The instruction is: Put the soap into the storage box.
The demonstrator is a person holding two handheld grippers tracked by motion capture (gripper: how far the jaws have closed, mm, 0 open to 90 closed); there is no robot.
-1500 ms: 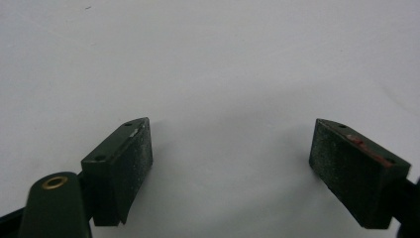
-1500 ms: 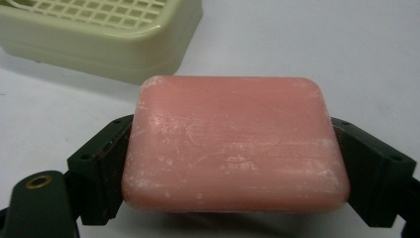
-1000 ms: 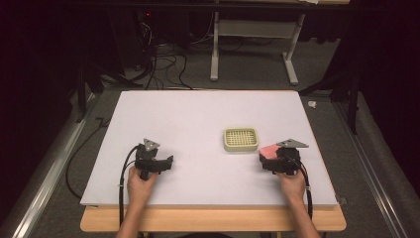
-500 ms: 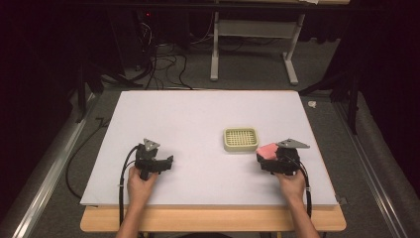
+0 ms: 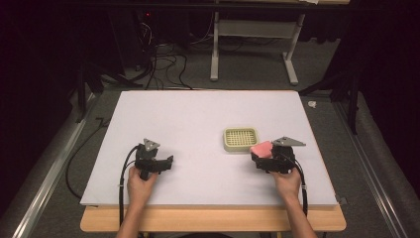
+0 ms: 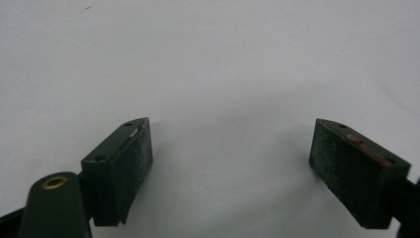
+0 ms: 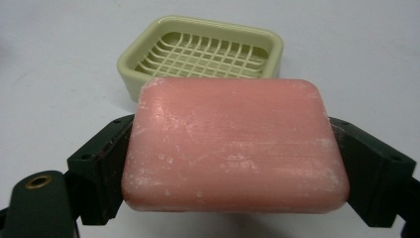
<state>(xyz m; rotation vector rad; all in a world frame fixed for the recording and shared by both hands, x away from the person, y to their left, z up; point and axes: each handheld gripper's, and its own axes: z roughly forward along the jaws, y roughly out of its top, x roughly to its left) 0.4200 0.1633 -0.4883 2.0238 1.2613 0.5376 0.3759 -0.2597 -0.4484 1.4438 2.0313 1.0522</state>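
High view: the pink rectangular bar of soap [image 5: 261, 148] is held in the right tongs [image 5: 261, 157] just off the table, right beside the near right corner of the pale green plastic soap dish with the grid insert [image 5: 240, 139]. The left tongs [image 5: 168, 162] are parked on the white table [image 5: 198, 114] well apart from all that, so nothing needs to be asked of them.

Left gripper view: the jaws are spread wide with nothing between them, just bare table underneath.

Right gripper view: the soap bar is clamped by its short ends between both pads [image 7: 101, 168], flat side up, and the dish [image 7: 200, 47] sits straight ahead, just beyond it. Probably the step is best done like this: the bar gets carried forward until it's centred over the grid, kept level, lowered until it's resting on the insert, and only then let go. If it's released early, the near rim could be clipped and the light dish shoved.
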